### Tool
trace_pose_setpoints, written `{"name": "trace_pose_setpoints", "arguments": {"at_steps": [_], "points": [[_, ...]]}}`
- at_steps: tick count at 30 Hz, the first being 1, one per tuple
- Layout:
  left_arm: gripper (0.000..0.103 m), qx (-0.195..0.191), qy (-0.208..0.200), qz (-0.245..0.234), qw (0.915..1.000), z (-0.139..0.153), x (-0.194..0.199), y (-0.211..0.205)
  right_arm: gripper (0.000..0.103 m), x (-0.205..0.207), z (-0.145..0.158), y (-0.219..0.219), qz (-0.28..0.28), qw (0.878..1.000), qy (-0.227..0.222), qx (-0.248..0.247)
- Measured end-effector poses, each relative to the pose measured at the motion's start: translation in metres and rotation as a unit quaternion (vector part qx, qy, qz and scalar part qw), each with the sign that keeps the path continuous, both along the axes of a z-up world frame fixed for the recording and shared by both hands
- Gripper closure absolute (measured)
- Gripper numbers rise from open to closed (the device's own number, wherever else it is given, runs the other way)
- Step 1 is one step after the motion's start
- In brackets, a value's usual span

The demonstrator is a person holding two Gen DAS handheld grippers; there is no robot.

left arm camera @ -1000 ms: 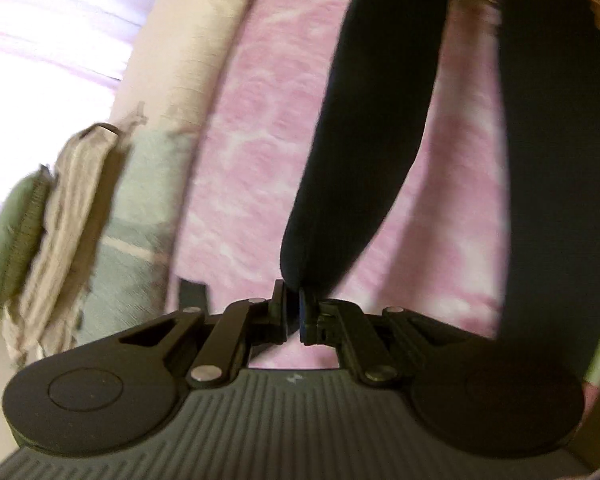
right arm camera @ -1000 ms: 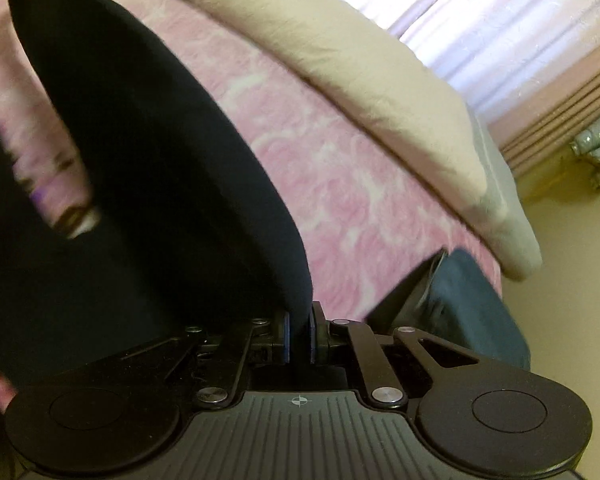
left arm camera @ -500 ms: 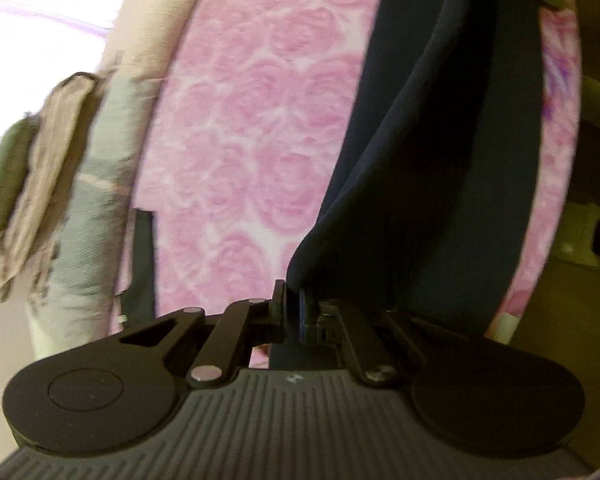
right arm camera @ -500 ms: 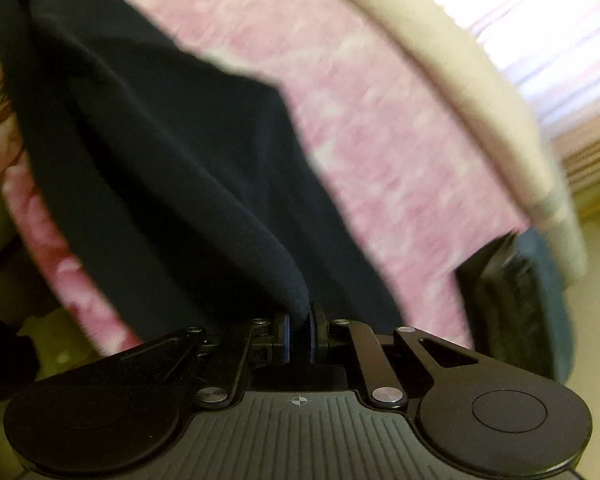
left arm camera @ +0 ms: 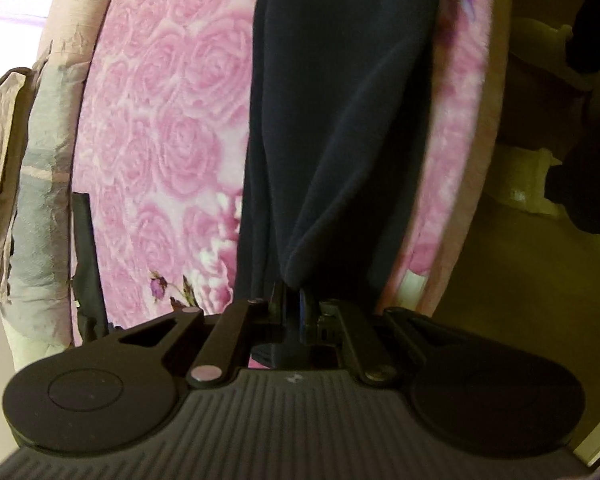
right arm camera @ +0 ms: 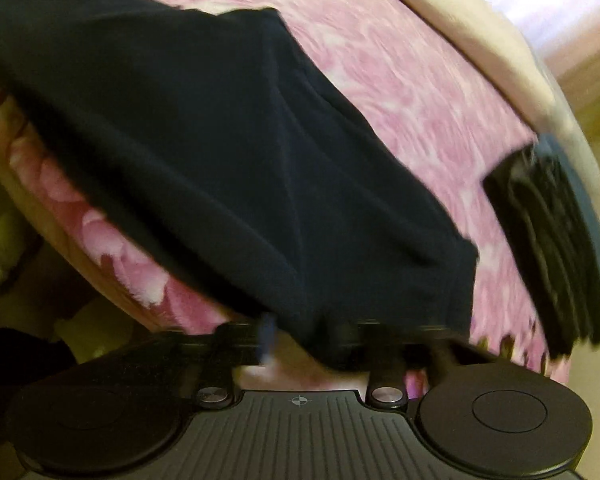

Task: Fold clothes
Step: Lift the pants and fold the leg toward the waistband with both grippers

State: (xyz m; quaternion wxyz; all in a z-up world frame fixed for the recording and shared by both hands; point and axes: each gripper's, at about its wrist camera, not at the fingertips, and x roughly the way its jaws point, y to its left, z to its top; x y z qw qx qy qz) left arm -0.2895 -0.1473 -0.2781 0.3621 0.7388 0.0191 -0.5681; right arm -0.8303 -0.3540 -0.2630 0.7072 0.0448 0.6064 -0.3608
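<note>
A dark navy garment (left arm camera: 340, 120) lies stretched along the near edge of the bed's pink rose cover (left arm camera: 160, 140). My left gripper (left arm camera: 294, 300) is shut on a fold at one end of it. In the right wrist view the same garment (right arm camera: 220, 140) spreads flat over the pink cover (right arm camera: 400, 80). My right gripper (right arm camera: 340, 340) has its jaws spread and still opening. The garment's near edge droops between them, and no pad presses on it. The picture there is blurred.
A folded dark stack (right arm camera: 548, 248) sits on the bed to the right of the garment. A cream blanket (right arm camera: 480, 20) runs along the far side. Folded beige and grey cloths (left arm camera: 20, 160) lie at the left end. The floor (left arm camera: 520, 300) shows beside the bed.
Both grippers came down toward the bed and the hanging garment now lies on the cover. The right gripper's jaws, shut on the cloth before, have spread apart. The left one kept its grip.
</note>
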Motion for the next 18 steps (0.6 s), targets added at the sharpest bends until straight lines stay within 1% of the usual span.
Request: {"name": "trace_pose_setpoints", "arguments": {"at_steps": [3,5,6,8,11,12,14,18], "points": [[0.099,-0.004,0.004,0.001,1.0000,0.000,0.003,-0.003,0.045,-0.009,0.011,-0.004,-0.066,0.997,-0.027,0.023],[0.099,-0.005,0.007,0.002,1.0000,-0.001,0.004,-0.004,0.045,-0.017,0.018,-0.007,-0.121,0.991,-0.050,0.033],[0.099,-0.004,0.008,0.002,1.0000,-0.002,0.005,-0.005,0.045,-0.021,0.024,-0.008,-0.155,0.985,-0.071,0.038],[0.099,-0.002,0.012,0.005,0.9999,-0.003,0.006,-0.006,0.045,-0.030,0.035,-0.009,-0.220,0.968,-0.112,0.049],[0.098,0.007,0.020,0.009,0.9997,-0.005,0.007,-0.006,0.045,-0.034,0.040,-0.014,-0.282,0.943,-0.159,0.072],[0.096,0.009,0.023,0.008,0.9997,-0.005,0.007,-0.005,0.045,-0.031,0.041,-0.014,-0.290,0.939,-0.166,0.077],[0.096,0.011,0.029,0.007,0.9995,-0.003,0.009,-0.001,0.045,-0.019,0.043,-0.019,-0.283,0.940,-0.176,0.078],[0.093,0.003,0.029,0.015,0.9995,0.002,0.019,0.008,0.045,0.026,0.055,-0.020,-0.220,0.954,-0.192,0.074]]}}
